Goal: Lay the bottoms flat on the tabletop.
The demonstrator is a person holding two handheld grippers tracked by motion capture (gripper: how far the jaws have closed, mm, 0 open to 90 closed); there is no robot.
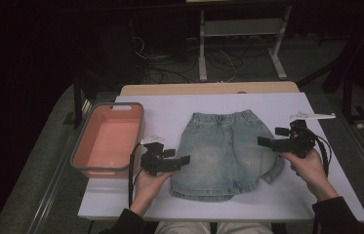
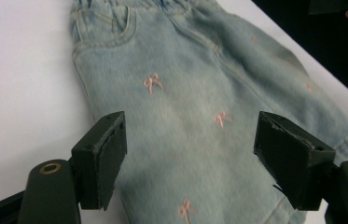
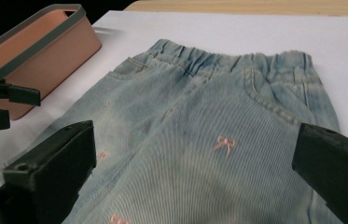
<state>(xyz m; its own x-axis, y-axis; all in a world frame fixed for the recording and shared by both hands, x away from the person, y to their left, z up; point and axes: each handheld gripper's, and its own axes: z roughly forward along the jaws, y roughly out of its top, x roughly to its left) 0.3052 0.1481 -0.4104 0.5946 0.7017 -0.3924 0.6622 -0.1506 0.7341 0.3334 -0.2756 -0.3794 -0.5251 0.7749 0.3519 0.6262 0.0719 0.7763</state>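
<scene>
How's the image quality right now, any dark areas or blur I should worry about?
High view: room behind the white table is nearly black, the pale blue denim shorts evenly lit. Left gripper view: shorts slightly soft, far right corner dark. Right gripper view: shorts' weave is sharp, the near black fingers blurred, the pink plastic bin well lit.

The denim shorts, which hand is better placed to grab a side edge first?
Probably the left: its open tool sits right at the edge of the denim shorts, while the open right tool hovers over the fabric, inside its edge.
</scene>
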